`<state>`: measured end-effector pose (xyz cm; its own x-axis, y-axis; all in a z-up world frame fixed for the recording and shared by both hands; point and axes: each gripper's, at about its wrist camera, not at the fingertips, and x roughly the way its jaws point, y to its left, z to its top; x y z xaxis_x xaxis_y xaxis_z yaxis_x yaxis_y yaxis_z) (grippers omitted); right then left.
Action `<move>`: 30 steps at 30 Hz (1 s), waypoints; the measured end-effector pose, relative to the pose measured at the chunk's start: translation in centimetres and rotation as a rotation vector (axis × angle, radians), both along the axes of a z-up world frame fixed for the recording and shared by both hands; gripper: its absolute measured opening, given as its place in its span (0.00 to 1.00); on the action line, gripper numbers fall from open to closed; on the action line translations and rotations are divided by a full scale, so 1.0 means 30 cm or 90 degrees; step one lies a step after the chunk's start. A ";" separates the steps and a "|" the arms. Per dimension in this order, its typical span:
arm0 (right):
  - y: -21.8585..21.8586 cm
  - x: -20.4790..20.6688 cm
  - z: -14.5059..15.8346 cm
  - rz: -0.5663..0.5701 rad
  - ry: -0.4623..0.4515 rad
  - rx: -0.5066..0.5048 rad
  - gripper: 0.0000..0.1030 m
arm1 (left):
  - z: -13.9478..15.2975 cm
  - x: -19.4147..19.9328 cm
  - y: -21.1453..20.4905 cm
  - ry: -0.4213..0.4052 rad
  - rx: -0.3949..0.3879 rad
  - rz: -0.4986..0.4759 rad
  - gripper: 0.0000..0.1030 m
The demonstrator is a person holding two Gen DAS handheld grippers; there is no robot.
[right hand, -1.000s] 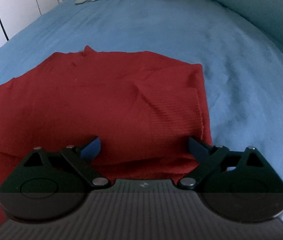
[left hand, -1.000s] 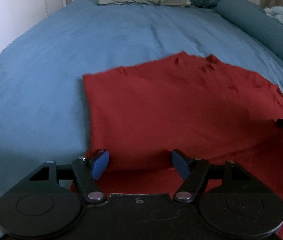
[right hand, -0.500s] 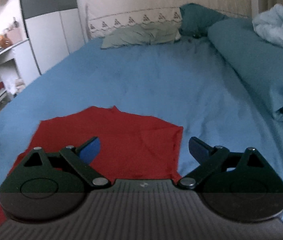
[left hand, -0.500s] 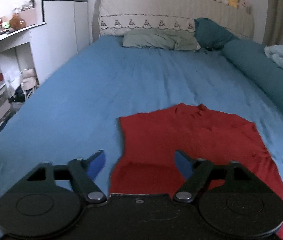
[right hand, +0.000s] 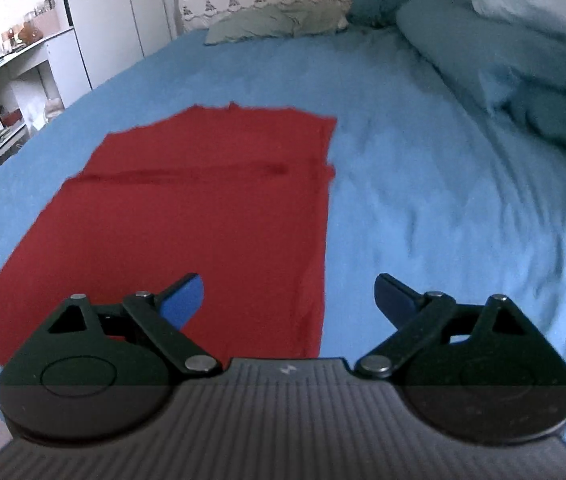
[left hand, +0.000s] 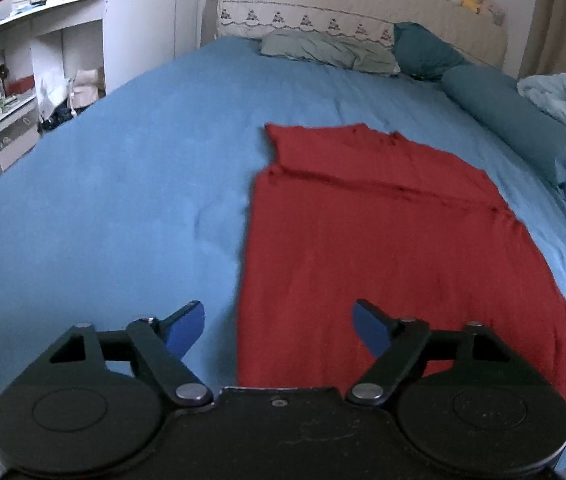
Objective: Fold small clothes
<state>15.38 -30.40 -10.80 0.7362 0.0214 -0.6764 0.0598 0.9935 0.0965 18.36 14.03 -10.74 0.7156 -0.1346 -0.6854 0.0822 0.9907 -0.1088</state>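
A red garment [left hand: 383,248] lies flat on the blue bed, with a fold line across its far part; it also shows in the right wrist view [right hand: 203,216]. My left gripper [left hand: 279,326] is open and empty, held above the garment's near left edge. My right gripper [right hand: 289,296] is open and empty, held above the garment's near right edge. Both are raised off the cloth.
The blue bedsheet [left hand: 123,200] spreads all around. Pillows [left hand: 331,50] and a teal bolster [left hand: 523,120] lie at the head and right side. A crumpled teal duvet [right hand: 523,72] is at the right. White shelves [left hand: 11,80] stand left of the bed.
Both grippers have lifted and pulled back from the garment's near edge. The garment now lies flat and farther away in both views.
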 end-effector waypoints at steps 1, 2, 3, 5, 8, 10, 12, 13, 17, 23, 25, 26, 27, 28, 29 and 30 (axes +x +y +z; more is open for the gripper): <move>0.004 -0.030 -0.027 -0.010 -0.001 0.011 1.00 | -0.017 -0.024 -0.004 -0.004 0.005 -0.003 0.75; 0.006 -0.060 -0.054 -0.022 -0.004 0.026 1.00 | -0.034 -0.050 -0.008 -0.008 0.008 -0.005 0.74; 0.011 -0.088 -0.075 -0.030 -0.006 0.040 1.00 | -0.047 -0.070 -0.013 -0.009 0.007 -0.007 0.74; 0.024 -0.139 -0.098 -0.042 -0.015 0.034 0.97 | -0.072 -0.109 -0.018 -0.010 0.005 -0.011 0.72; 0.040 -0.203 -0.114 -0.053 -0.021 0.016 0.95 | -0.112 -0.160 -0.020 -0.004 0.013 0.003 0.67; 0.043 -0.235 -0.122 -0.061 -0.017 0.009 0.94 | -0.135 -0.178 -0.016 0.006 0.010 0.018 0.63; 0.043 -0.255 -0.130 -0.067 -0.007 0.008 0.92 | -0.152 -0.193 -0.009 0.011 0.014 0.031 0.62; 0.041 -0.259 -0.135 -0.066 -0.004 0.011 0.89 | -0.160 -0.197 -0.005 0.015 0.011 0.032 0.62; 0.047 -0.264 -0.159 -0.066 0.008 0.010 0.81 | -0.193 -0.200 0.005 0.028 0.009 0.027 0.61; 0.081 -0.237 -0.222 -0.052 0.037 0.000 0.66 | -0.223 -0.186 0.013 0.036 0.001 0.021 0.61; 0.094 -0.235 -0.231 -0.052 0.034 -0.007 0.63 | -0.228 -0.183 0.013 0.037 0.002 0.017 0.61; 0.098 -0.233 -0.233 -0.051 0.034 -0.007 0.57 | -0.229 -0.181 0.013 0.037 0.002 0.016 0.60; 0.103 -0.231 -0.237 -0.047 0.035 -0.006 0.54 | -0.229 -0.181 0.012 0.038 0.002 0.017 0.60; 0.109 -0.231 -0.239 -0.044 0.035 -0.007 0.50 | -0.228 -0.180 0.012 0.038 0.002 0.017 0.58; 0.116 -0.231 -0.239 -0.041 0.034 -0.011 0.47 | -0.225 -0.181 0.011 0.038 0.001 0.015 0.53; 0.122 -0.228 -0.237 -0.035 0.034 -0.013 0.44 | -0.223 -0.181 0.007 0.038 0.000 0.012 0.50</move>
